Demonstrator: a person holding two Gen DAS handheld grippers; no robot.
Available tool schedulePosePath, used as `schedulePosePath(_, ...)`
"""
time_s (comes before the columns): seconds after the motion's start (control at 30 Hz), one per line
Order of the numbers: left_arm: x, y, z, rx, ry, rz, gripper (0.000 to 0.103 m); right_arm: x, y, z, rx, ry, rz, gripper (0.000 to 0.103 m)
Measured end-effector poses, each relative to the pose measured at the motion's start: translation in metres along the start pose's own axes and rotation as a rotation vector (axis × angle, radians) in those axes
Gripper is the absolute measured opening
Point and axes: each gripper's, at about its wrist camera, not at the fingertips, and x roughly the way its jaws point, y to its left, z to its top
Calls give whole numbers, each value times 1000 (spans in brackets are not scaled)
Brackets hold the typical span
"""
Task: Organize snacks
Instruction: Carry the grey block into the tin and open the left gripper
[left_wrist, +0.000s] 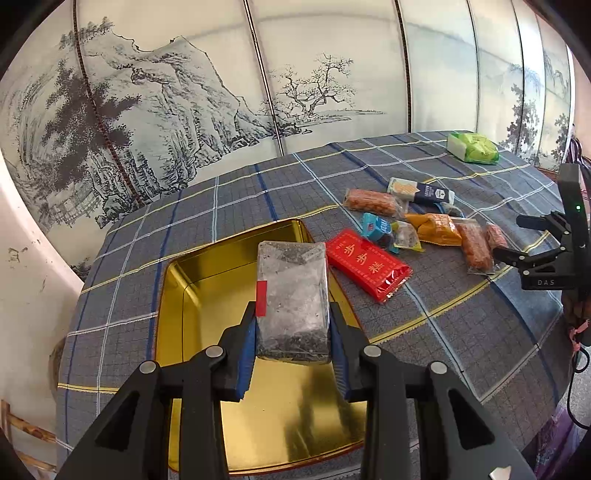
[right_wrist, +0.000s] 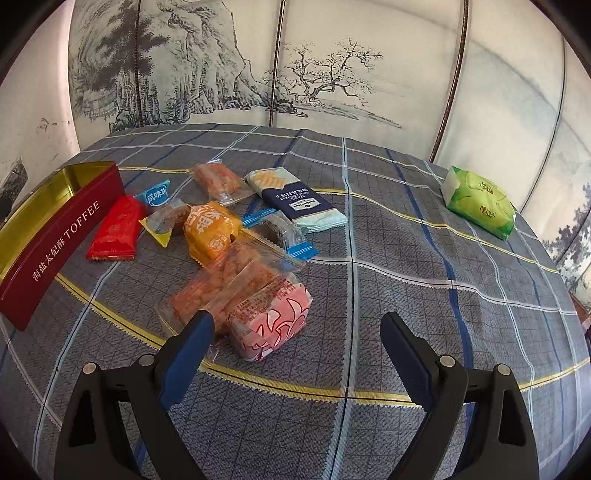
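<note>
My left gripper (left_wrist: 293, 328) is shut on a clear-wrapped dark seaweed-like snack block (left_wrist: 293, 295) and holds it over the open gold-lined toffee tin (left_wrist: 184, 295). The tin's red wall (right_wrist: 59, 243) shows at the left of the right wrist view. My right gripper (right_wrist: 297, 332) is open and empty, just above the cloth, with a pink-and-white wrapped snack (right_wrist: 269, 321) near its left finger. A red packet (left_wrist: 369, 264) lies beside the tin, and it also shows in the right wrist view (right_wrist: 116, 230). Several more snacks lie in a pile (right_wrist: 218, 229).
The round table has a grey plaid cloth (right_wrist: 406, 295). A green tissue pack (right_wrist: 480, 201) lies at the far right. A dark blue cracker packet (right_wrist: 299, 203) lies behind the pile. A painted folding screen (left_wrist: 184, 110) stands behind the table. The right gripper (left_wrist: 546, 258) shows at the right edge.
</note>
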Motion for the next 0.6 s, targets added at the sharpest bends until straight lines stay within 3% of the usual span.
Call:
schedulePosePath(0.4, 38, 26, 3, 15, 44, 57, 32, 9, 7, 6, -39, 13, -1, 88)
schedulePosePath(0.6, 56, 34, 5, 24, 68, 79, 32, 10, 10, 8, -49, 8, 24, 80)
